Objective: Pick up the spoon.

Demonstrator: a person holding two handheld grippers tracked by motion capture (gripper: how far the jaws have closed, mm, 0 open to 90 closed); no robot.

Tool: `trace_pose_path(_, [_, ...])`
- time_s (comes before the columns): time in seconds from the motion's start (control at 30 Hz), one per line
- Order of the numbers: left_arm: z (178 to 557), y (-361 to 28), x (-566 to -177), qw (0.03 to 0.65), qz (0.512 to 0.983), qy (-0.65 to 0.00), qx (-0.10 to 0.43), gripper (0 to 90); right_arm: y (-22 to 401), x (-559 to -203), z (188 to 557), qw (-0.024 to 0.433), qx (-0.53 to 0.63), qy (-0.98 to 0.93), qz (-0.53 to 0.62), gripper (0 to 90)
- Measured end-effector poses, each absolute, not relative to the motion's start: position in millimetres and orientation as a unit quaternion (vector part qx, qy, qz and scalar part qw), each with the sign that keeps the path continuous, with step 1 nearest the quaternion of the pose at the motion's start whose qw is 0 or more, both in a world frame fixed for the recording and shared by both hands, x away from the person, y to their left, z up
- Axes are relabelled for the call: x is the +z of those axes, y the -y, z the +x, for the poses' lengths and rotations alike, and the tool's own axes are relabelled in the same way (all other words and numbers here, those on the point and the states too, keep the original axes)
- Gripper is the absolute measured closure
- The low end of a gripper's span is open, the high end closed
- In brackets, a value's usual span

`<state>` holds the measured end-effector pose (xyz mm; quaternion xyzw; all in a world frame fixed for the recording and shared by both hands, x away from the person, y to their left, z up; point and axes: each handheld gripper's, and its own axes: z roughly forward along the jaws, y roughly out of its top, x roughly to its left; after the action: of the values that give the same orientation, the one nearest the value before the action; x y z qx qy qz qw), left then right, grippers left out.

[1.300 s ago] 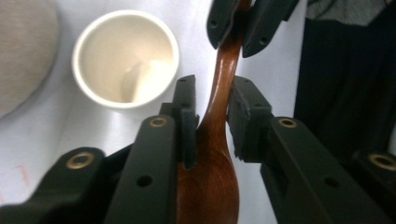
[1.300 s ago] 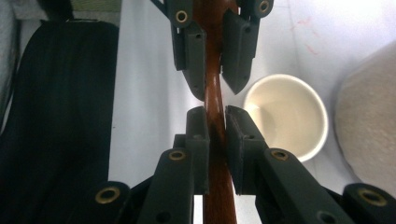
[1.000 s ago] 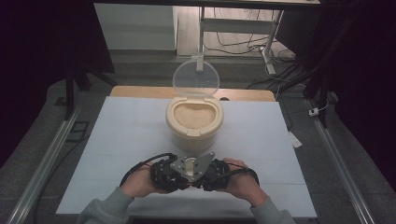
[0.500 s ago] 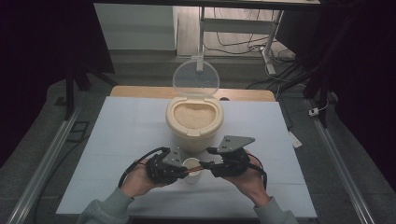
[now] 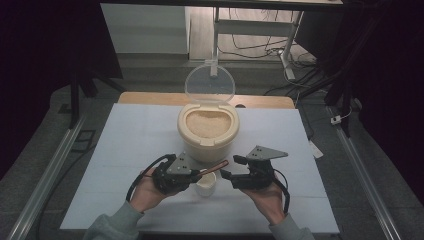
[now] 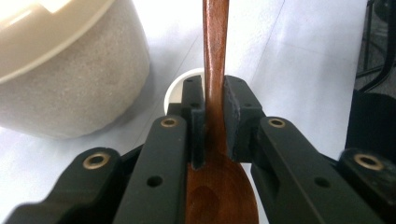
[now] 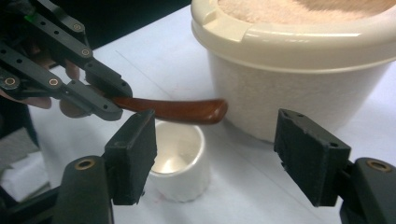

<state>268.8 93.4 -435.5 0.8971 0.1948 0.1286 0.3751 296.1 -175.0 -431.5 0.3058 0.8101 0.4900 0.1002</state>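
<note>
From above, the left gripper [image 5: 192, 175] holds a glossy brown wooden spoon [image 5: 215, 167] over a small white cup [image 5: 206, 184] on the pale bench [image 5: 125, 145], just before a round cream container [image 5: 208, 131] of grainy rice. In the left gripper view, black jaws pinch the spoon's [image 6: 215, 70] neck. In the right gripper view, the right gripper [image 7: 217, 158] has jaws just spread, nothing between them.

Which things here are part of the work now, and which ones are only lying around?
In use: spoon clamped in left gripper; cup; rice tub; right gripper, jaws just opened, nothing between them.

Lying about: cables on the floor; white tag at the table edge.
</note>
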Motion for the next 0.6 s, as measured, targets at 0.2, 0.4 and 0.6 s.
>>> trace_pose_path(0.2, [267,-91,-435,0.381,0.894,-0.194,0.135,78.3,166,-436,296,0.069,0.508,-0.799,0.316,33.4])
trace_pose_path(0.4, [264,-87,-436,0.385,0.892,-0.191,0.141,78.3,163,-438,295,0.049,0.532,-0.779,0.329,50.5])
trace_pose_path(0.6, [262,-88,-434,0.383,0.892,-0.188,0.148,78.5,168,-435,295,0.018,0.566,-0.756,0.329,61.3])
